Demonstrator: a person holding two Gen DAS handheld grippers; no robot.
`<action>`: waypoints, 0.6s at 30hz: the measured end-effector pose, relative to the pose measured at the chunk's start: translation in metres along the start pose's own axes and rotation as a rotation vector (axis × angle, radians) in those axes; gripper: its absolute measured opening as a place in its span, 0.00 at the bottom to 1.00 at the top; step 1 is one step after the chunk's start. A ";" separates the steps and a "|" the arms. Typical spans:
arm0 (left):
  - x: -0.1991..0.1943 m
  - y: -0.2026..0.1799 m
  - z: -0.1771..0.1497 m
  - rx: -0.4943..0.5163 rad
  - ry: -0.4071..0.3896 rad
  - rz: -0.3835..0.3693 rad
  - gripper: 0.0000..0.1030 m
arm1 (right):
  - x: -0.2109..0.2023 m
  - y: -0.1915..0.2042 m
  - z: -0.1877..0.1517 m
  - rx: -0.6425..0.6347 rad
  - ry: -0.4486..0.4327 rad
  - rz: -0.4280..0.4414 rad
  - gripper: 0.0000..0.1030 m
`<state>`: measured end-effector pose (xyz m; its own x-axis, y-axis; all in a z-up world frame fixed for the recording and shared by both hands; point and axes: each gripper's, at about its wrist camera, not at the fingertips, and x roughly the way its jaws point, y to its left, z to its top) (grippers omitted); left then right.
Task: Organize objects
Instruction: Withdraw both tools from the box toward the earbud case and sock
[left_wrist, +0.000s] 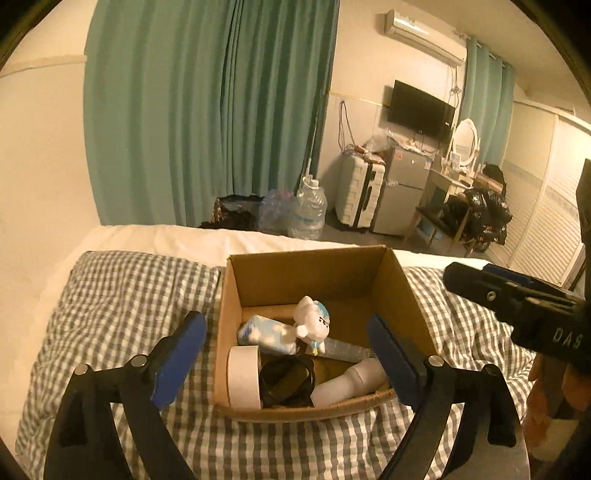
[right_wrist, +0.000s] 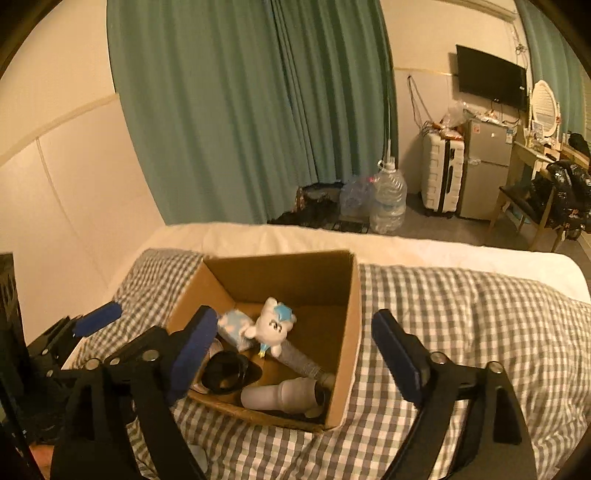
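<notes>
Left wrist view looks along the left gripper (left_wrist: 286, 360), whose 2 blue-padded fingers (left_wrist: 180, 354) stand wide apart and hold nothing — the open cardboard box (left_wrist: 306, 273) sits between and just beyond them on a grey-checked blanket (left_wrist: 122, 295). Inside the box, nearest the fingertips, a roll of white tape (left_wrist: 242, 376) stands on edge against the left wall, a black round object (left_wrist: 286, 380) lies beside it, and a white cylinder (left_wrist: 349, 380) rests toward the right finger. Farther in, a white plush toy (left_wrist: 312, 323) with a blue tuft leans over a blue-and-white packet (left_wrist: 267, 334). Right wrist view shows the right gripper (right_wrist: 291, 350) likewise spread wide and empty, its left finger (right_wrist: 194, 350) over the box's near left corner, its right finger just outside the right wall. The left gripper's blue tip shows to the left of that finger. Beyond the bed hangs a teal curtain (right_wrist: 229, 110).
</notes>
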<state>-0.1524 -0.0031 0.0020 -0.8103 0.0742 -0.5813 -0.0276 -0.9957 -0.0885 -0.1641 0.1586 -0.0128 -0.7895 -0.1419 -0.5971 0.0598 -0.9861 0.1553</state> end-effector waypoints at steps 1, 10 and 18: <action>-0.005 -0.001 0.000 -0.002 -0.005 0.004 0.91 | -0.006 0.000 0.001 0.000 -0.005 -0.002 0.90; -0.059 -0.003 0.009 -0.021 -0.060 0.024 0.95 | -0.059 0.009 -0.002 -0.045 -0.036 -0.006 0.97; -0.097 -0.003 0.013 -0.030 -0.098 0.058 0.96 | -0.099 0.016 -0.009 -0.046 -0.065 -0.013 0.98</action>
<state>-0.0814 -0.0081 0.0692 -0.8632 0.0089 -0.5047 0.0375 -0.9959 -0.0817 -0.0791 0.1563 0.0416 -0.8285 -0.1242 -0.5460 0.0760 -0.9910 0.1101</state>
